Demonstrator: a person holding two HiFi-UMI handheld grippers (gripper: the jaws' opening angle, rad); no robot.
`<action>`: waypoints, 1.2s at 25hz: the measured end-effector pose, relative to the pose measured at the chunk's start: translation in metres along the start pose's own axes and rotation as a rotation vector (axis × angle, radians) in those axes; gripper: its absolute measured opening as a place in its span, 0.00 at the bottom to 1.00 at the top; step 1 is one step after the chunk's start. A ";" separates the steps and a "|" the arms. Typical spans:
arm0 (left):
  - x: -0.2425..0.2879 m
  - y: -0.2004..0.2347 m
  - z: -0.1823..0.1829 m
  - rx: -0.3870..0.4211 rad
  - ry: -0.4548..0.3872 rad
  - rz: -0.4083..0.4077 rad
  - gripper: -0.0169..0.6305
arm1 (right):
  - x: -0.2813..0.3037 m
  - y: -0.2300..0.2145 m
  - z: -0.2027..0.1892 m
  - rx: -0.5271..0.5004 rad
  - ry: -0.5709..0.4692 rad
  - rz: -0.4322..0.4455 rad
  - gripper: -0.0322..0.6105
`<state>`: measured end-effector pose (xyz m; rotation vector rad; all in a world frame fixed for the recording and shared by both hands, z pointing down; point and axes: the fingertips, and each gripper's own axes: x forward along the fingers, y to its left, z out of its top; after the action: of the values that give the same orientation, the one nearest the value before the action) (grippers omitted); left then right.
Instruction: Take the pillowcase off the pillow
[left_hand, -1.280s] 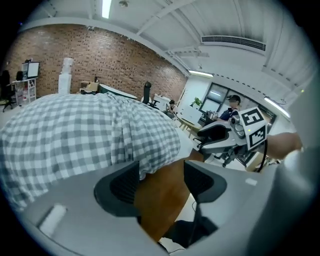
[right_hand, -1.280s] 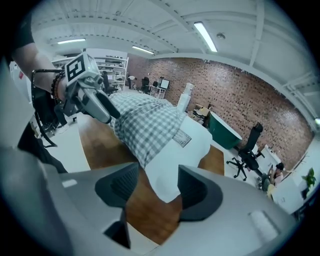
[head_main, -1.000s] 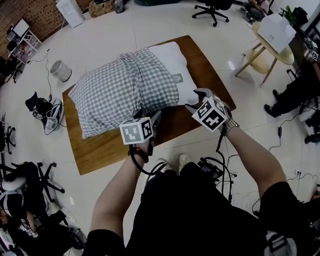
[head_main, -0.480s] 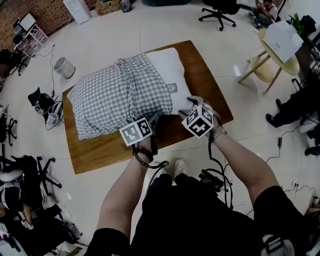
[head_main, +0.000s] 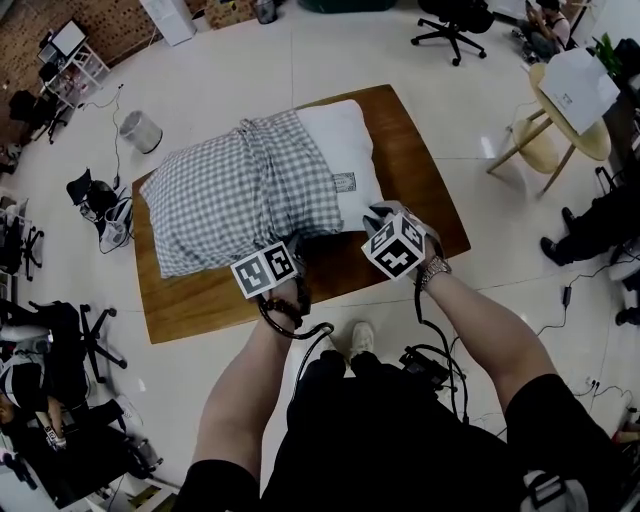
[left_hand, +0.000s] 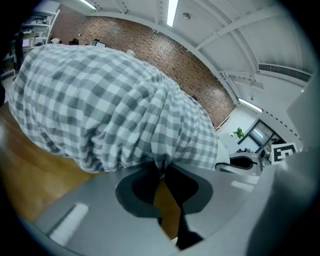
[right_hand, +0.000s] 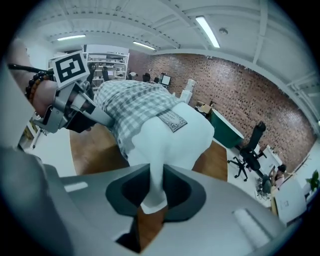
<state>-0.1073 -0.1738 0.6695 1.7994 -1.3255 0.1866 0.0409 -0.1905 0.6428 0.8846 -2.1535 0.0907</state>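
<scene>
- While the pillow lies on the wooden table, half inside the checked pillowcase, both sets of jaws have just been closing;
- left gripper pinches the pillowcase's gathered hem;
- right gripper clamps the pillow's bare white corner.

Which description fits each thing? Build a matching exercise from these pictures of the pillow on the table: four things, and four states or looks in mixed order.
Things:
1. left gripper
2. right gripper
3. checked pillowcase
4. wooden table

Descriptions:
a. pinches a corner of the white pillow
b. brown, bears the pillow
c. pinches the checked cloth's edge
d. grey and white, bunched back, one pillow end bare

Pairs: 1-c, 2-a, 3-d, 4-b.
Both grippers' jaws have just been closing, each with cloth between them.
</scene>
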 end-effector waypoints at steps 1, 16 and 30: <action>-0.003 0.000 0.001 0.000 -0.011 0.005 0.07 | -0.002 -0.003 0.000 -0.005 -0.007 -0.004 0.13; -0.071 0.042 0.025 -0.077 -0.140 0.130 0.04 | -0.049 -0.044 -0.017 0.039 -0.041 -0.058 0.09; -0.096 0.074 0.013 -0.039 -0.047 0.203 0.05 | -0.047 -0.018 -0.050 0.075 -0.029 0.060 0.28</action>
<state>-0.2143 -0.1198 0.6478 1.6441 -1.5355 0.2282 0.1057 -0.1608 0.6405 0.8690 -2.2161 0.1914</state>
